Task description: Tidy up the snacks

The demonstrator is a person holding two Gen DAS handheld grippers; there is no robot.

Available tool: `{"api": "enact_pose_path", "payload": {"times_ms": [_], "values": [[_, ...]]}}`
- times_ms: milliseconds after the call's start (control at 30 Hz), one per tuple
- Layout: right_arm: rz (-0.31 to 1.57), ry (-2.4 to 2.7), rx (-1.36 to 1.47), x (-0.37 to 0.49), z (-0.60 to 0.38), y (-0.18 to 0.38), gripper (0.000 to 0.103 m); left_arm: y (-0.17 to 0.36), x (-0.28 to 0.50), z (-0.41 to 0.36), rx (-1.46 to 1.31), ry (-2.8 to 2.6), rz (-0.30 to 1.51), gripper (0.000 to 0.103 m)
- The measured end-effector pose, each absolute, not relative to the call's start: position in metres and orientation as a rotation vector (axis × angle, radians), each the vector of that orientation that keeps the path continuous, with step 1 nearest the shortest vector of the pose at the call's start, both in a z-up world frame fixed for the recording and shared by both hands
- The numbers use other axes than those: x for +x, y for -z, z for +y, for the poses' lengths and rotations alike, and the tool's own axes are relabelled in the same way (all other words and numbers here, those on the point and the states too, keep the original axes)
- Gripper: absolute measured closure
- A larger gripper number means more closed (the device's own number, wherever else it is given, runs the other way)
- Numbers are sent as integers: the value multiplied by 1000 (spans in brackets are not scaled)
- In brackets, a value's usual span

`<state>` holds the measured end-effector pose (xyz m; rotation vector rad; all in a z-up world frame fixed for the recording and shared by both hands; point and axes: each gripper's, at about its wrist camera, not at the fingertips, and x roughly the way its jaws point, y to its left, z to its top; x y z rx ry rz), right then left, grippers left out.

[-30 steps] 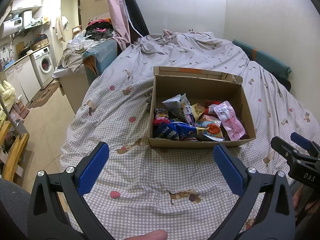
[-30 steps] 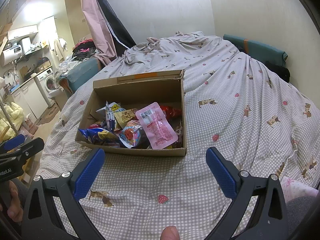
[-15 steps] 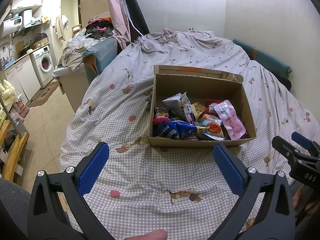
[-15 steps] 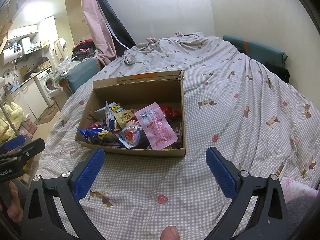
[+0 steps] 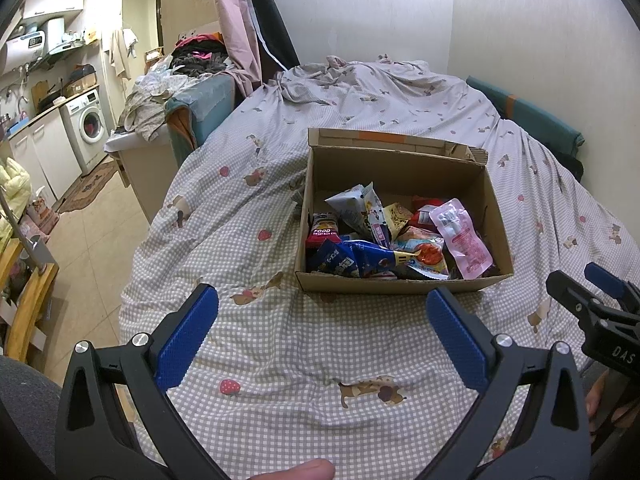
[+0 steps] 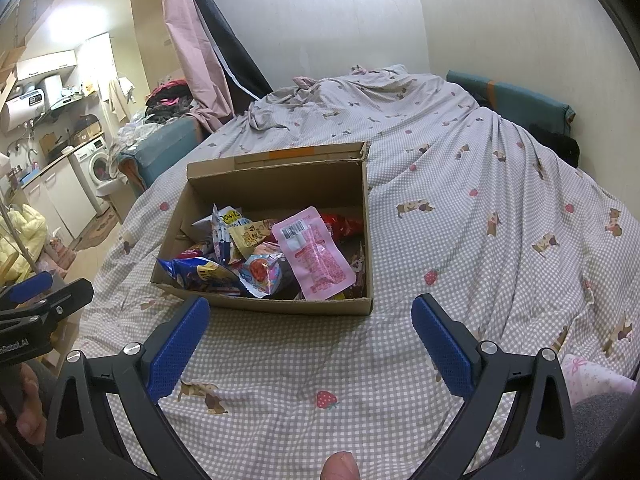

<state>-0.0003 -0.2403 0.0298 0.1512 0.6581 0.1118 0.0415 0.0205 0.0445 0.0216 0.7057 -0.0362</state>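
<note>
An open cardboard box point(image 5: 400, 286) point(image 6: 276, 186) sits on the bed and holds several snack packets. A pink pouch point(image 5: 462, 238) point(image 6: 316, 258) lies on top at the right, a blue packet point(image 5: 348, 260) point(image 6: 196, 276) at the front left, a red packet point(image 6: 344, 224) at the back. My left gripper point(image 5: 320, 334) is open and empty, over the bedspread just short of the box. My right gripper point(image 6: 310, 330) is open and empty, also in front of the box.
The bed has a checked bedspread point(image 5: 288, 356) with strawberry and dog prints. To the left the bed edge drops to a tiled floor point(image 5: 100, 216), with a washing machine point(image 5: 90, 128) and a cluttered counter. A wall point(image 6: 500, 40) and teal cushion point(image 6: 520, 98) bound the right.
Both grippers have barely drifted; the box looks marginally lower in the left view. Nothing was taken hold of or let go.
</note>
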Motion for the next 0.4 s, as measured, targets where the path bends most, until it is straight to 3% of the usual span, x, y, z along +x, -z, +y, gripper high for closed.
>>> {"api": "enact_pose_path", "payload": {"times_ms": [400], "values": [[649, -115, 157, -2, -239, -35, 0, -42, 39, 19, 20, 48, 702, 0]]}}
